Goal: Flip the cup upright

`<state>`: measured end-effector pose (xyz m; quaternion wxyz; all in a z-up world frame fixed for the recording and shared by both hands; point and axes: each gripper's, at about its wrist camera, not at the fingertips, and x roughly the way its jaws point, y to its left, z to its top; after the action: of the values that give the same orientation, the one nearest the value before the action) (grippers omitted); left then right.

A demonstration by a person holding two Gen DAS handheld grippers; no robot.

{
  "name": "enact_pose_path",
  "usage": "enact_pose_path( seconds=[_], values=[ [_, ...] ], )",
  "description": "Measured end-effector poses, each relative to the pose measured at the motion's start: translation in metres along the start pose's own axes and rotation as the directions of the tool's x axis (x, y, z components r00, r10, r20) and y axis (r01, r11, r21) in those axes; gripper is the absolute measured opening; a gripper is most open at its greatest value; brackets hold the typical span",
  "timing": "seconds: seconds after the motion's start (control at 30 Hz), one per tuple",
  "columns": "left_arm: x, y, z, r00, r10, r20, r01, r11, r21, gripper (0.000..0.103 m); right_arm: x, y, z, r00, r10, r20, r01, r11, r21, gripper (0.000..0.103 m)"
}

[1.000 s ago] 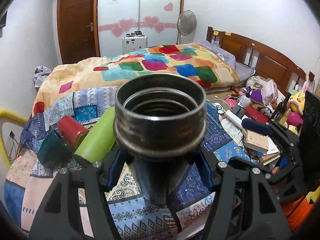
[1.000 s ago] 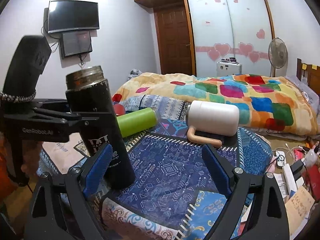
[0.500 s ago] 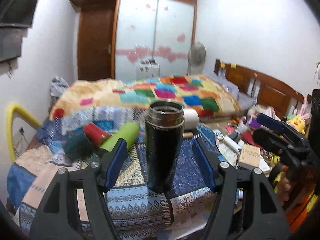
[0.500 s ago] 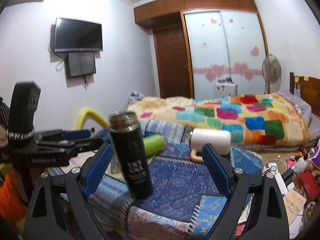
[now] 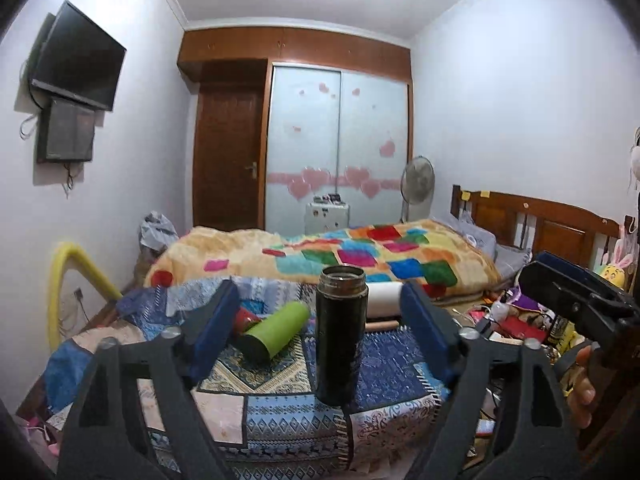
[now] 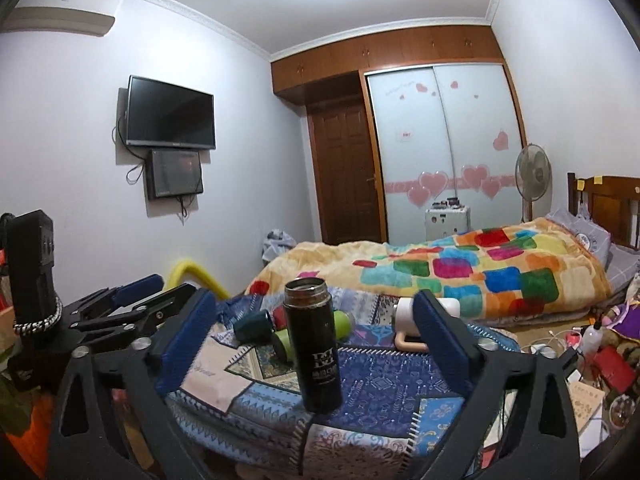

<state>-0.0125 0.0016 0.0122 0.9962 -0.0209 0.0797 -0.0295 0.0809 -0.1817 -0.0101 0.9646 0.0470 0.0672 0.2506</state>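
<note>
Black cup upright on patchwork cloth, mouth open

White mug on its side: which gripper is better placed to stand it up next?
Probably the right gripper: it is open, and the white mug lies toward its side, right of the upright black flask.
</note>
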Motion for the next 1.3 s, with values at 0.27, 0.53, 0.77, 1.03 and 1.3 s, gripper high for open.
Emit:
enact_pose_path(
  seconds=[0.27, 0.53, 0.77, 1.03, 1.3],
  values=[
    [-0.016, -0.003, -0.002, 0.999, 0.029, 0.045, -0.030, 0.999, 0.012, 0.103, -0.008, 0.004, 0.000, 0.999, -0.031, 0.022, 0.031, 0.999, -0.013, 0.103],
    [-0.016, -0.004, -0.009, 0.998, 0.040, 0.043, -0.041, 0.999, 0.016, 0.103, -0.009, 0.006, -0.003, 0.999, -0.038, 0.018, 0.038, 0.999, -0.016, 0.103],
    [-0.016, -0.003, -0.010, 0.998, 0.042, 0.040, -0.043, 0.999, 0.013, 0.103, -0.011, 0.006, -0.003, 0.999, -0.044, 0.022, 0.045, 0.999, -0.020, 0.103],
    [-0.014, -0.004, -0.009, 0.999, 0.029, 0.036, -0.029, 1.000, 0.011, 0.103, -0.012, 0.006, -0.003, 0.998, -0.049, 0.025, 0.050, 0.998, -0.023, 0.103],
    [-0.011, -0.003, -0.009, 1.000, 0.016, 0.023, -0.016, 1.000, 0.004, 0.103, -0.016, 0.006, -0.001, 0.998, -0.052, 0.033, 0.053, 0.998, -0.022, 0.103]
  ],
)
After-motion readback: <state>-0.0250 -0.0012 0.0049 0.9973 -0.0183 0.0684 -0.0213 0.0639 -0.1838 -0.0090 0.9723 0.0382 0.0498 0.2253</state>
